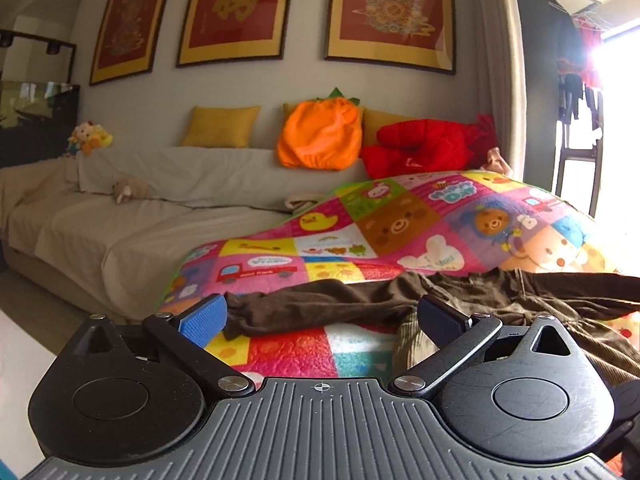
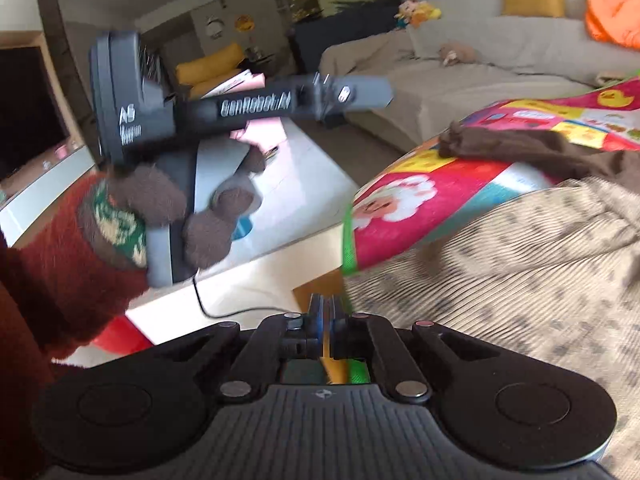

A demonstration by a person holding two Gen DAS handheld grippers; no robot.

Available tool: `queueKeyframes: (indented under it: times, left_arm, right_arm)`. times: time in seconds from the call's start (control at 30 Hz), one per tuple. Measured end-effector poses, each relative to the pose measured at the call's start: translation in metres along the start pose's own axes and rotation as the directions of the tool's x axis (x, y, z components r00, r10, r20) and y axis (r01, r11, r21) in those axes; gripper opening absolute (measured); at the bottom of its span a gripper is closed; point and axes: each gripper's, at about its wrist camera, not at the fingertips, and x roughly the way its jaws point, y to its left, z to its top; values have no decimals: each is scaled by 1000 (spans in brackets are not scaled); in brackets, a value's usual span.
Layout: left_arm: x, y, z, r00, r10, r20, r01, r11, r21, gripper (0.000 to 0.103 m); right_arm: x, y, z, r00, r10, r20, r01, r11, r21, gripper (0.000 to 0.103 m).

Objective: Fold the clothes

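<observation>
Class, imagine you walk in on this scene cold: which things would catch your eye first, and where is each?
First the patchwork quilt, loud with cartoon squares, spread across the foreground, with a brown garment lying crumpled on its near edge. Behind it an orange cushion glows on the grey sofa, under three red-and-gold pictures on the wall. In the right wrist view, a gloved hand holds the left gripper over the floor.

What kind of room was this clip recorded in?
Most likely a home living room: a long sofa with yellow cushions stands under framed red-and-gold pictures, and a television faces it. The brown garment lies on a patchwork quilt.
</observation>
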Motion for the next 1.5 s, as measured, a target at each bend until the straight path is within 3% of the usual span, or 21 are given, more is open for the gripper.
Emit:
queueKeyframes:
  times: [0.1,0.17,0.23,0.27,0.3,0.37,0.43,0.47,0.5,0.53,0.67,0.7,0.73,0.77,0.87,0.93,1.1,1.17,1.27,1.37,1.5]
  left_arm:
    - [7,-12,3,999,-46,-3,46,999,27,103]
    - [15,-23,2,997,-82,-14,82,996,36,103]
    - [24,-34,-1,992,-125,-34,126,991,34,103]
    - [30,-39,-3,988,-147,-47,148,988,30,103]
    - [37,-44,-5,983,-170,-64,172,985,26,103]
    - [49,-55,-9,974,-204,-94,207,978,27,103]
    - [61,-64,-12,966,-227,-124,232,972,30,103]
    - [67,-69,-14,962,-236,-139,243,970,29,103]
    - [74,-73,-15,957,-245,-154,252,967,27,103]
    - [80,-76,-15,953,-254,-168,261,965,23,103]
    - [97,-87,-13,942,-273,-195,281,960,14,103]
    - [99,-88,-12,942,-273,-195,281,960,16,103]
    - [102,-88,-11,942,-274,-197,282,959,17,103]
    - [105,-88,-10,940,-276,-200,284,959,16,103]
    - [117,-83,-8,926,-304,-226,311,950,-3,103]
    - [126,-83,-4,907,-342,-244,345,938,-31,103]
    - [139,-100,4,850,-451,-272,453,890,-58,103]
    - [143,-109,4,828,-474,-299,479,876,-60,103]
    - [148,-118,2,804,-491,-335,502,863,-61,103]
    - [155,-122,1,783,-503,-366,514,855,-74,103]
    - [178,-129,5,744,-529,-408,525,841,-132,103]
  right_arm:
    - [-22,-8,1,998,-35,60,34,999,20,4]
    - [-59,-24,-1,983,-130,129,123,990,62,11]
    - [-108,-49,-12,932,-314,183,288,945,153,45]
    - [-135,-62,-20,887,-419,196,380,901,210,52]
    - [-160,-75,-32,821,-540,186,486,831,270,57]
    - [-211,-102,-57,642,-755,135,669,637,383,57]
    - [-251,-123,-84,394,-918,45,816,372,443,58]
    - [-268,-134,-97,288,-957,5,844,257,471,59]
    - [-285,-147,-110,221,-975,-23,836,177,519,60]
    - [-298,-159,-121,196,-980,-38,809,139,571,60]
    - [-313,-206,-141,199,-975,-103,781,94,618,60]
    - [-309,-214,-139,201,-973,-109,802,100,588,48]
    - [-304,-222,-136,204,-972,-114,825,108,554,20]
    - [-299,-226,-128,208,-972,-108,844,123,522,10]
    - [-281,-217,-76,239,-971,17,883,224,413,6]
    - [-267,-209,-32,300,-948,108,881,319,350,6]
    - [-204,-197,57,502,-828,250,815,549,186,6]
    - [-175,-198,77,580,-775,252,773,621,131,7]
    - [-140,-200,89,643,-724,249,728,679,92,21]
    - [-139,-201,83,678,-688,258,680,721,134,36]
    - [-168,-200,50,666,-695,270,656,718,232,64]
